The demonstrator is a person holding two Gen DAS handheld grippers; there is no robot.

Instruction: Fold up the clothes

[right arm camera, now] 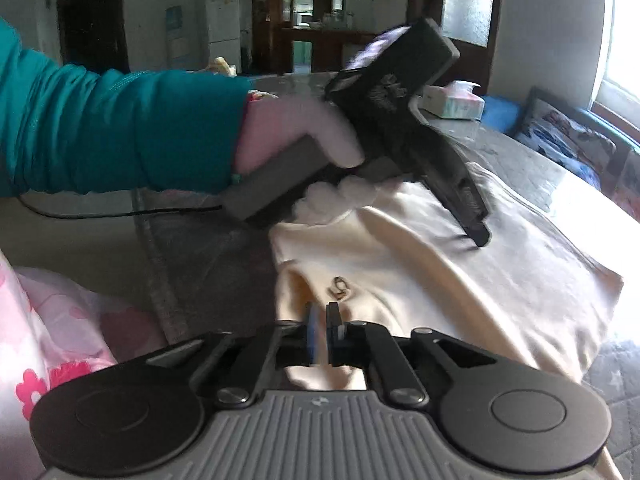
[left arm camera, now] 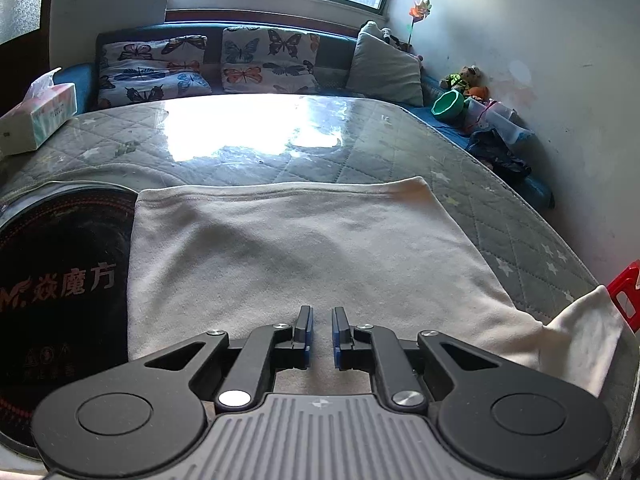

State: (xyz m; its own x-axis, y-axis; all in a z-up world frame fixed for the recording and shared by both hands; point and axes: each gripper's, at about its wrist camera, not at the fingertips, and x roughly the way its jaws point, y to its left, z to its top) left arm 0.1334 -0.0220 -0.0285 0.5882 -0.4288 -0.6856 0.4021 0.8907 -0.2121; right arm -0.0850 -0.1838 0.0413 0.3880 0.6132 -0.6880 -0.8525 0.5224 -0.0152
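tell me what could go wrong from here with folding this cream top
1. The left tool has its jaws slightly apart over the cream garment and holds no cloth, so a pull by the right tool alone may drag the whole piece askew.
2. The sleeve hangs off the table edge; its weight could slide the garment.
3. The black round appliance sits against the garment's left edge and may snag a fold.

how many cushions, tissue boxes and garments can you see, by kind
Butterfly cushions: 2
Plain grey cushion: 1
Tissue box: 1
Cream garment on the table: 1
Total: 5
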